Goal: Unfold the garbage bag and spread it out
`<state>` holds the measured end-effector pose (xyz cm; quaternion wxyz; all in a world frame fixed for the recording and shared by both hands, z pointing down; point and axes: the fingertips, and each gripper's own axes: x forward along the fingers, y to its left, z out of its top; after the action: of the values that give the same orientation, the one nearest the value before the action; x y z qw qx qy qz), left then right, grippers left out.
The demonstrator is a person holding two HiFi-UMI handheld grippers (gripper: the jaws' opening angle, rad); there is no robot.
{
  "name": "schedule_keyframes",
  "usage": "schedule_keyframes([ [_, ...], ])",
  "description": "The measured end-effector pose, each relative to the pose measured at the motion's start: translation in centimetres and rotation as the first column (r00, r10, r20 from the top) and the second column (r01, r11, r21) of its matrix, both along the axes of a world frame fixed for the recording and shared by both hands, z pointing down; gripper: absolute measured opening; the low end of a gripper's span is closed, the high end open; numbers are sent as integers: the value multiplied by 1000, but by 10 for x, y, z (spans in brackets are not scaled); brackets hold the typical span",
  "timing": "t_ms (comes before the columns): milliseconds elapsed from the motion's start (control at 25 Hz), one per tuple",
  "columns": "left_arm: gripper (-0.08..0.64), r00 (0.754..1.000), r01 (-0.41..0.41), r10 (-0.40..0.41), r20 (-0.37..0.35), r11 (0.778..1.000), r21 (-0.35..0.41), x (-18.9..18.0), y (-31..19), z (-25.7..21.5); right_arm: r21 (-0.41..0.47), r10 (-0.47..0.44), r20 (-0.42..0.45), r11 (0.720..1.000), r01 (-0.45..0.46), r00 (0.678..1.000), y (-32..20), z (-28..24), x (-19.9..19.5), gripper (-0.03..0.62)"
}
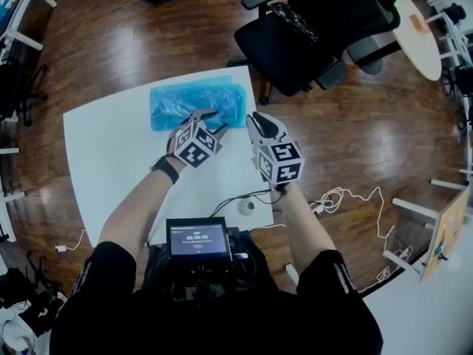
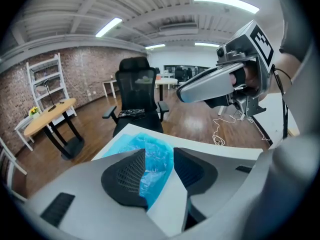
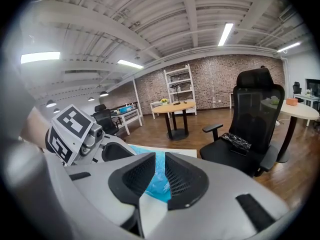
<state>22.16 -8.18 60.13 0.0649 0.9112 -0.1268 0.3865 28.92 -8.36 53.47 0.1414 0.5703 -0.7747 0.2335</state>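
Overlapping the near long edge of the garbage bag (image 1: 188,102) in the head view, the left tool (image 1: 214,122) covers part of the bag's near right corner. The right tool (image 1: 259,124) stands just off its right end, so the outline there is hard to follow. Neither gripper view shows the whole bag. In each, the tool's own grey body cuts off the near part, and only a crinkled blue strip shows through the gap between the jaws. The bag is a translucent, glossy light blue film. It lies flat and folded as a wrinkled rectangle, with creases and pale highlights across its surface; how many layers it holds cannot be made out. It rests on the far half of the white counter (image 1: 111,161), close to the far edge, with its right end near the counter's right side. Its long axis runs left to right across the head view, roughly parallel to that far edge. The left tool's jaws stand well apart and empty, above the bag. The right tool's jaws leave a narrow gap and are also empty. A black office chair (image 1: 310,28) stands beyond the counter.
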Motion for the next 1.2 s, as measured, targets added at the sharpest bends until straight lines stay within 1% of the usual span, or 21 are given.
schedule_keyframes([
  [120, 183, 1000, -7, 8, 24, 1000, -18, 5, 3, 13, -16, 1, -12, 1000, -1, 1000, -2, 10, 3, 77],
  [280, 183, 999, -18, 19, 42, 999, -33, 14, 6, 26, -40, -9, -3, 999, 9, 1000, -4, 25, 3, 77],
  [520, 184, 998, 9, -6, 56, 998, -58, 24, 0, 40, -68, -10, 12, 998, 11, 1000, -7, 41, 1, 77],
  [800, 184, 995, 22, -11, 104, 994, -107, 37, 0, 67, -117, -1, 8, 993, 2, 1000, -9, 68, 4, 77],
  [920, 184, 992, 28, -14, 128, 994, -105, 38, 0, 77, -142, -8, -11, 990, 6, 1000, -9, 82, 5, 77],
  [1080, 184, 987, 24, -13, 161, 997, -72, 37, 0, 91, -172, -12, -25, 985, 7, 1000, -7, 98, 8, 77],
  [1200, 187, 989, 24, -14, 149, 998, -61, 40, -1, 92, -199, -13, -32, 980, 6, 999, -7, 113, 10, 77],
])
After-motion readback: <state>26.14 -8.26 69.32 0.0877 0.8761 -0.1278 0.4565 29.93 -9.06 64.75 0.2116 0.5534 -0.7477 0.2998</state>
